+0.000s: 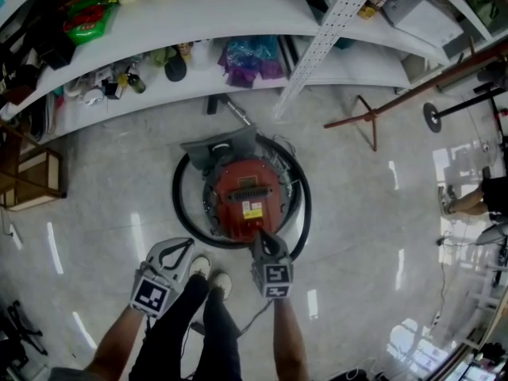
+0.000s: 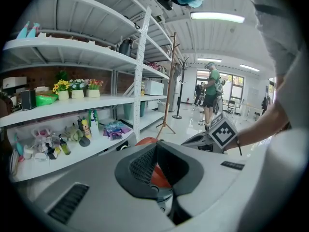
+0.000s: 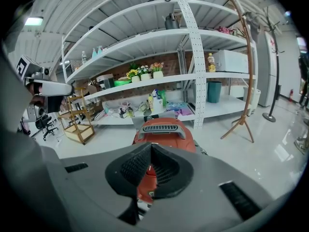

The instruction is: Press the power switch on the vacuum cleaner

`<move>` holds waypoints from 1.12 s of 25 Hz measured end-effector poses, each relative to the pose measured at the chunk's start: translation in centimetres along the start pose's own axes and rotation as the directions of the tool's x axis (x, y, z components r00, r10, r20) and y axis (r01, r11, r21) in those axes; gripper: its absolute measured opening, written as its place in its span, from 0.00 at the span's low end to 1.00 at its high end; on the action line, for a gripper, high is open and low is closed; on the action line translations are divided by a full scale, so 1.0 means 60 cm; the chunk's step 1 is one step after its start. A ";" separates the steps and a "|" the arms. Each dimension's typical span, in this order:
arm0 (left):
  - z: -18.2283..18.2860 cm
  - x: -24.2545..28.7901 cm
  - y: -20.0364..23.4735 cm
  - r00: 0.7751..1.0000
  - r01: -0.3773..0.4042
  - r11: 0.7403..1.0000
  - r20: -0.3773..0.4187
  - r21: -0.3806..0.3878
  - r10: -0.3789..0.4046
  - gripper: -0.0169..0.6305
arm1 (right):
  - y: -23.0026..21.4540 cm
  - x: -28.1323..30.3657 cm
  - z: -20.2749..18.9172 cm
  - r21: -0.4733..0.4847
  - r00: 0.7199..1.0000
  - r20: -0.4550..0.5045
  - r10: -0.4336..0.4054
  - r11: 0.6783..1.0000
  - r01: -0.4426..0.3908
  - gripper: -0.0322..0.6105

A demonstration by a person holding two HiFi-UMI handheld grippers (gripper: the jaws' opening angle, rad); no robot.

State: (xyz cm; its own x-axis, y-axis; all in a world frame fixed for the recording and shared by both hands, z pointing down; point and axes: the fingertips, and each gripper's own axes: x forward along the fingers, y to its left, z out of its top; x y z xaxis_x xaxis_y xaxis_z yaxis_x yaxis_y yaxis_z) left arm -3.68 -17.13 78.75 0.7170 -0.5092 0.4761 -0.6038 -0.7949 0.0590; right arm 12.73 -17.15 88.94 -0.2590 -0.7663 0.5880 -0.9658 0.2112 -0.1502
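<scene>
Where the glossy pale floor [image 1: 373,213] meets white metal shelving [image 1: 238,10], a round red canister vacuum cleaner [image 1: 248,197] sits ringed by its black hose [image 1: 179,205]. Right gripper [image 3: 151,147]: jaws together, over the vacuum's near end. Left gripper [image 2: 156,145]: jaws together, empty, well apart from it.

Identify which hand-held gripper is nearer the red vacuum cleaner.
The right hand-held gripper: its tip overlaps the vacuum cleaner, while the left hand-held gripper sits beside it.

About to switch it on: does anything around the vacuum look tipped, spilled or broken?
Nothing stands out. The red vacuum cleaner sits upright on the floor, its black hose looped round it, with no spill in view. The right gripper is at its near end; the left gripper is off to the side.
</scene>
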 end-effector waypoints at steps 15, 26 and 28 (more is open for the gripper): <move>-0.032 0.009 0.003 1.000 -0.010 1.000 -0.016 0.002 0.010 0.04 | -0.022 0.039 -0.040 -0.008 1.000 -0.011 -0.009 1.000 0.009 0.07; -0.048 0.022 0.005 1.000 -0.015 1.000 -0.020 -0.012 0.015 0.04 | -0.037 0.065 -0.066 -0.010 0.999 -0.033 -0.017 1.000 0.017 0.07; -0.051 0.023 0.007 1.000 -0.017 1.000 -0.022 -0.016 0.017 0.04 | -0.036 0.068 -0.069 -0.007 0.999 -0.042 -0.017 1.000 0.017 0.07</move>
State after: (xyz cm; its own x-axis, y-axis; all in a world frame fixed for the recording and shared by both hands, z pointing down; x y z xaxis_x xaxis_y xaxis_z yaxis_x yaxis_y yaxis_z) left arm -4.04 -17.17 82.10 0.6989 -0.5152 0.4961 -0.6215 -0.7807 0.0647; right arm 13.81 -18.21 94.98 -0.2418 -0.7438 0.6232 -0.9700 0.2028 -0.1343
